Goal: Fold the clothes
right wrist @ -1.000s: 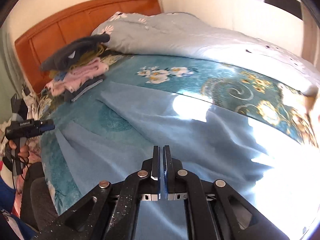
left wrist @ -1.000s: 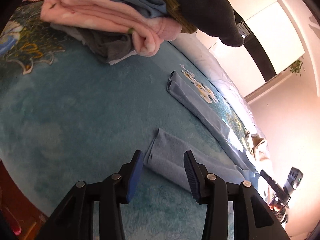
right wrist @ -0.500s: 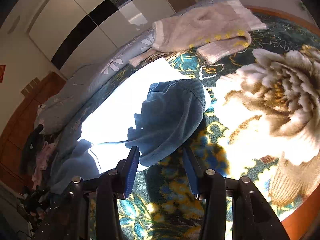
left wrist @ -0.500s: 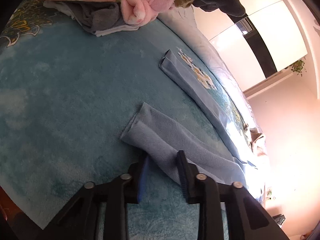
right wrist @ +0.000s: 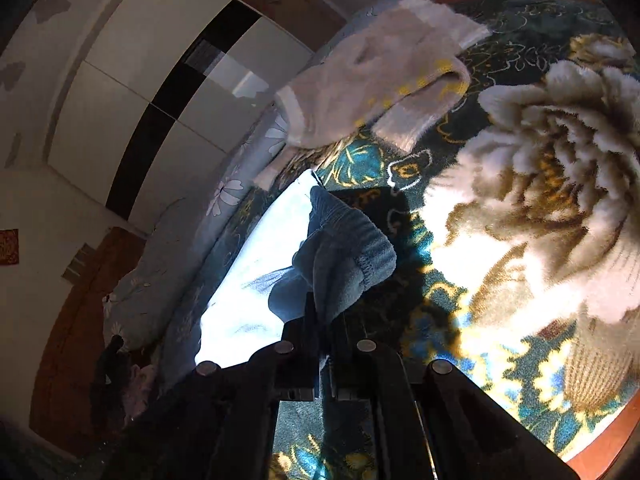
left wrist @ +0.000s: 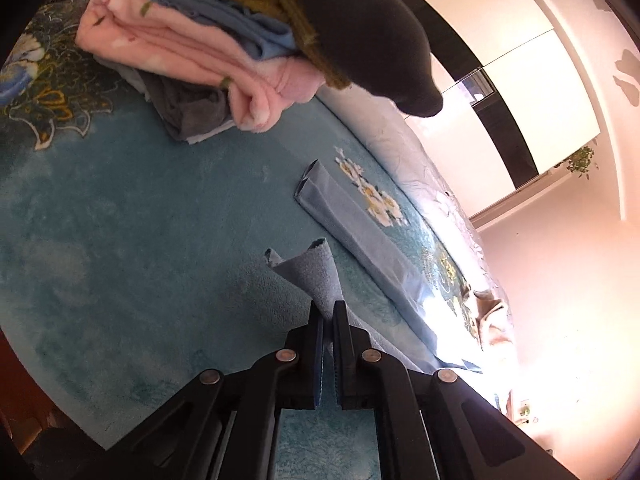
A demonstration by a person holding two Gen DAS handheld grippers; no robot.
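Observation:
Light blue fleece trousers lie stretched across the teal floral bedspread (left wrist: 120, 240). In the left wrist view my left gripper (left wrist: 328, 314) is shut on one leg end (left wrist: 316, 272), whose cuff stands up crumpled just past the fingertips. The other leg (left wrist: 352, 232) lies flat and straight to the right. In the right wrist view my right gripper (right wrist: 326, 316) is shut on the trousers' ribbed waistband (right wrist: 352, 260), which bunches up above the fingers. Strong sunlight washes out the cloth behind it.
A pile of folded clothes (left wrist: 224, 44), pink, blue, mustard and dark grey, sits at the far end of the bed. A cream fleece garment (right wrist: 380, 84) lies beyond the waistband. A wardrobe (right wrist: 160, 92) and a wooden headboard (right wrist: 68, 344) stand behind.
Both grippers went from open around the cloth to shut on it. The leg end and the waistband now lift and bunch between the fingers.

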